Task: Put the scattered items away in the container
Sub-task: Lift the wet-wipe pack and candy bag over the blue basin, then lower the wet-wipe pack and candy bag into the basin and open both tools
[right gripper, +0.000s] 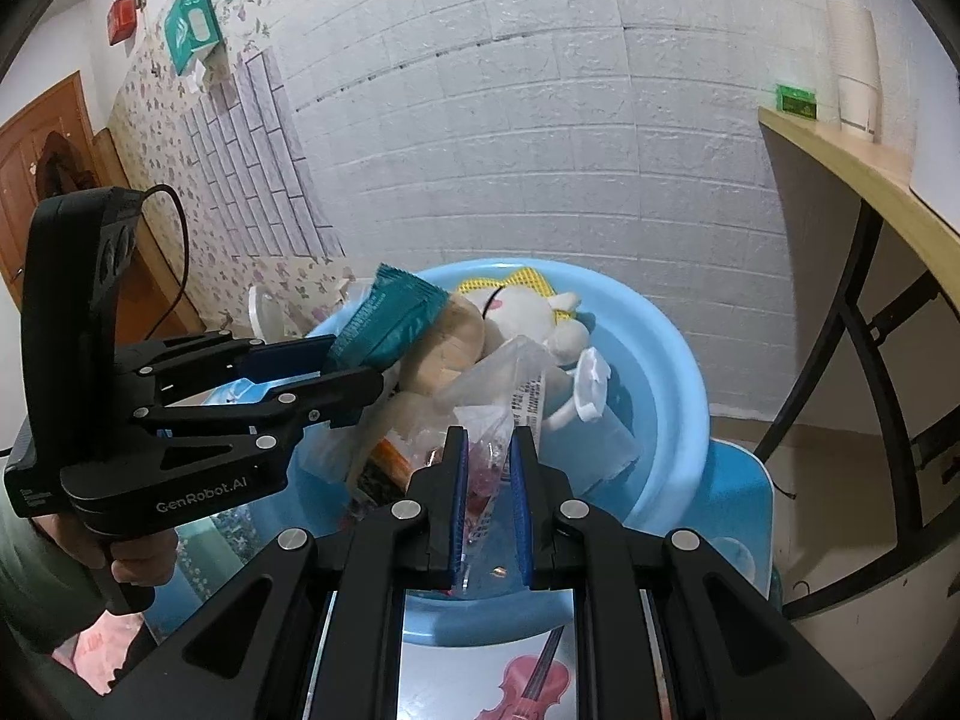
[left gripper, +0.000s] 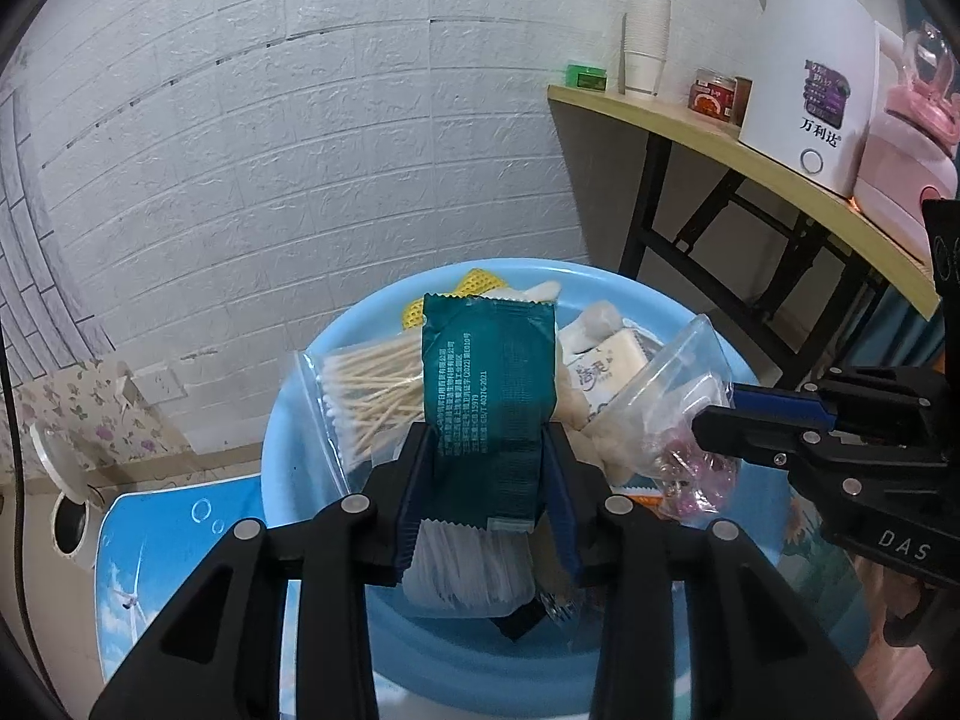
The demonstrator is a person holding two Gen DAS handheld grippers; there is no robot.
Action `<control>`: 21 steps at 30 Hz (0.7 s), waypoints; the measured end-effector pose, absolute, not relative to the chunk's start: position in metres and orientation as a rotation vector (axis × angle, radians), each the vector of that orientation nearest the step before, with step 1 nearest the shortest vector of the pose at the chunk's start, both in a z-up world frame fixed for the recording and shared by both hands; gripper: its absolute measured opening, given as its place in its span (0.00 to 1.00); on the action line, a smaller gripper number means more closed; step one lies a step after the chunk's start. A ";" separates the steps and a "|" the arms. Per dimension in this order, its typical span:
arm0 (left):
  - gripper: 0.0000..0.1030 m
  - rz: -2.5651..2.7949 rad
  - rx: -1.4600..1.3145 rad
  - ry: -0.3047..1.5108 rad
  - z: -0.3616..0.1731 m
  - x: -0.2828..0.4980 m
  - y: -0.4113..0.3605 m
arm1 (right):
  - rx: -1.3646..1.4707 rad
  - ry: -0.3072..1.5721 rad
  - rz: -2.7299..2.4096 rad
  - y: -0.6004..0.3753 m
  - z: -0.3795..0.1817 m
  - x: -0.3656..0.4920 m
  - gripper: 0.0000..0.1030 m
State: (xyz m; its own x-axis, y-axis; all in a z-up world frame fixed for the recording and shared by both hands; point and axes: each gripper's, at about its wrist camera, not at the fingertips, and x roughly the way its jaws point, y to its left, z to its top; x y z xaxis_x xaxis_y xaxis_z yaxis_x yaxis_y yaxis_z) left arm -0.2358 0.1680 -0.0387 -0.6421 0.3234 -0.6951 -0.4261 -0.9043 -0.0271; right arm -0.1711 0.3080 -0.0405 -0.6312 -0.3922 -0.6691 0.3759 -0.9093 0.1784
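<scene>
— While the light blue basin (left gripper: 312, 420) is seen standing on the blue desk (left gripper: 162, 528), what is gripped by the left tongs (left gripper: 486, 480)?

— A dark green packet (left gripper: 486, 384) is clamped between their blue pads, held upright over the basin, with its printed back turned to the camera. In the right wrist view the same packet (right gripper: 390, 318) is seen from the side, pinched at its lower end by the left tongs (right gripper: 336, 378), and it is raised above the pile.

— And the right tongs (right gripper: 489, 480)?

— They are closed on a clear plastic bag (right gripper: 486, 408) with small pink items inside. The bag (left gripper: 678, 402) is seen from the left wrist too, held at its edge by the right tongs (left gripper: 720, 408), over the right part of the basin.

— What is already lying inside the basin?

— A zip bag of cotton swabs (left gripper: 372, 390) is seen on the left side, a small tissue pack (left gripper: 606, 372) is beside the green packet, and a white plush toy (right gripper: 528, 312) is lodged toward the back, against something yellow and netted (right gripper: 510, 285). A white translucent bottle (right gripper: 594, 420) is leaned along the right inner wall.

— Is anything noted around it?

— A white kettle (left gripper: 804, 78), a stack of paper cups (left gripper: 645, 42) and a red jar (left gripper: 714, 93) are placed on a wooden side table (left gripper: 720, 138) by the white brick wall.
</scene>
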 end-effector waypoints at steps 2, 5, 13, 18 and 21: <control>0.38 2.515 -1.036 0.193 -0.042 -0.239 0.168 | 1.058 -0.036 -2.510 0.310 -0.044 -0.175 0.12; 0.40 2.521 -1.043 0.202 -0.048 -0.241 0.169 | 1.092 -0.031 -2.503 0.309 -0.049 -0.179 0.13; 0.54 2.584 -1.051 0.197 -0.054 -0.239 0.162 | 1.112 -0.005 -2.526 0.305 -0.055 -0.177 0.24; 0.71 2.622 -1.055 0.223 -0.053 -0.235 0.157 | 1.126 -0.019 -2.566 0.310 -0.053 -0.173 0.48; 0.83 2.623 -1.057 0.241 -0.052 -0.231 0.156 | 1.128 -0.024 -2.565 0.312 -0.053 -0.168 0.55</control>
State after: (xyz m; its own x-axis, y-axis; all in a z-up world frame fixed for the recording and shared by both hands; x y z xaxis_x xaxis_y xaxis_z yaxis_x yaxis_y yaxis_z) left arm -0.2307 0.1562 -0.0516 -0.6834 0.2145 -0.6979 -0.3378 -0.9403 0.0418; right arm -0.1679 0.3117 -0.0528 -0.6283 -0.3112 -0.7130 0.2980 -0.9429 0.1490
